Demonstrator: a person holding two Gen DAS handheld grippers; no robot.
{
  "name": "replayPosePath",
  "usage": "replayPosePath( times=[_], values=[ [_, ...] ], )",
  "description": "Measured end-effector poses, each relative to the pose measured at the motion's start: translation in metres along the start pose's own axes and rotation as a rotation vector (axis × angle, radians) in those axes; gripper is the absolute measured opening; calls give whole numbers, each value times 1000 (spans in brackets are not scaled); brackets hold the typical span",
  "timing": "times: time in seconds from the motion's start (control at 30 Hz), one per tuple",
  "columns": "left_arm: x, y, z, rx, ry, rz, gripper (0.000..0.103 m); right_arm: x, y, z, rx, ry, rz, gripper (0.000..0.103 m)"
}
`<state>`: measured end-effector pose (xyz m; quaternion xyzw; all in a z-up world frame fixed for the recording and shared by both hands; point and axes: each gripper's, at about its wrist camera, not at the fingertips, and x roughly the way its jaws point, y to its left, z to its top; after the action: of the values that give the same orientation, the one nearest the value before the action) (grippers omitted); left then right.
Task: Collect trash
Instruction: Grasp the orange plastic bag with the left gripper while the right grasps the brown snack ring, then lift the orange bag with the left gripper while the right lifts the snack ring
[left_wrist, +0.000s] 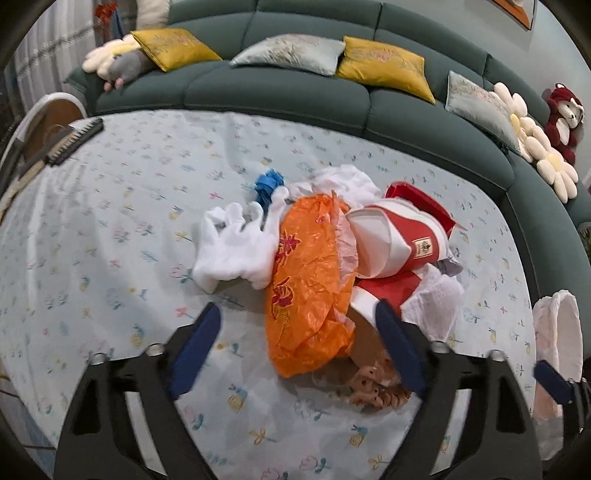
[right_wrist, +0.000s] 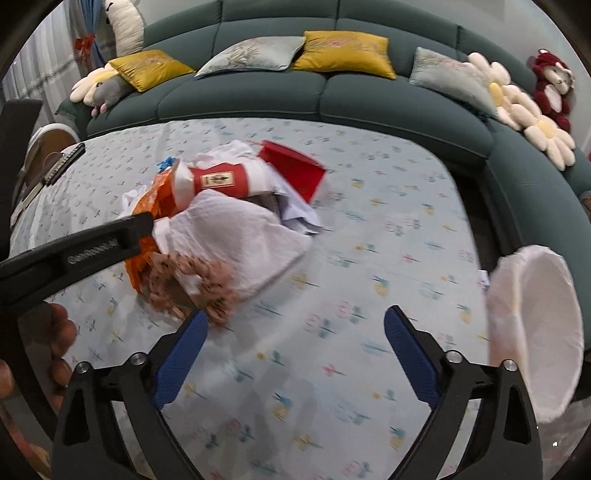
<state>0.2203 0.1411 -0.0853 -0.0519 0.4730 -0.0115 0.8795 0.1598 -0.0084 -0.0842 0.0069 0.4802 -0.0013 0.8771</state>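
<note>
A heap of trash lies on the cloth-covered table (left_wrist: 110, 206): an orange plastic bag (left_wrist: 310, 280), a white glove (left_wrist: 236, 247), a blue scrap (left_wrist: 267, 182), a red-and-white paper cup (left_wrist: 399, 240), a red carton (right_wrist: 295, 170), white tissue (right_wrist: 236, 236) and a brown snack wrapper (right_wrist: 199, 277). My left gripper (left_wrist: 297, 314) is open, its jaws on either side of the orange bag's near end. My right gripper (right_wrist: 295, 321) is open and empty over bare cloth, to the right of the heap. The left gripper's finger (right_wrist: 85, 247) shows in the right wrist view.
A white-lined bin (right_wrist: 543, 332) stands at the table's right edge; it also shows in the left wrist view (left_wrist: 557, 332). A black comb-like object (left_wrist: 74, 142) lies at the far left. A green sofa (left_wrist: 295, 92) with cushions and plush toys curves behind the table.
</note>
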Motion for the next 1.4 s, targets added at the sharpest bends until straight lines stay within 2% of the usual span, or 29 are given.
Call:
replayPosePath(
  times=[0.1,0.17,0.23,0.27,0.47,0.53,0.6,0.73,1.07,1.4],
  values=[
    [6,7,2,-24,4,-40,67,13,10,7,-1,14,31,86],
    [7,11,2,-34,2,-67,55,19,15,9,2,21,58,82],
    [9,16,2,-37,17,-94,34,25,23,11,-4,30,85,76],
    [10,17,1,-39,24,-105,30,28,26,11,-10,33,91,73],
    [6,25,-5,-38,12,-111,25,41,43,8,-38,59,133,47],
    [3,26,-7,-41,13,-112,23,41,45,6,-42,65,141,32],
    [0,25,-8,-37,11,-113,22,39,46,5,-45,66,152,22],
    [-14,22,-11,-30,-9,-116,21,30,42,3,-50,64,161,17],
    [-68,3,-21,-18,-60,-127,21,-21,20,-10,-1,42,183,16],
    [-109,-21,-52,24,-69,-144,21,-55,-21,-62,65,70,154,18]
  ],
)
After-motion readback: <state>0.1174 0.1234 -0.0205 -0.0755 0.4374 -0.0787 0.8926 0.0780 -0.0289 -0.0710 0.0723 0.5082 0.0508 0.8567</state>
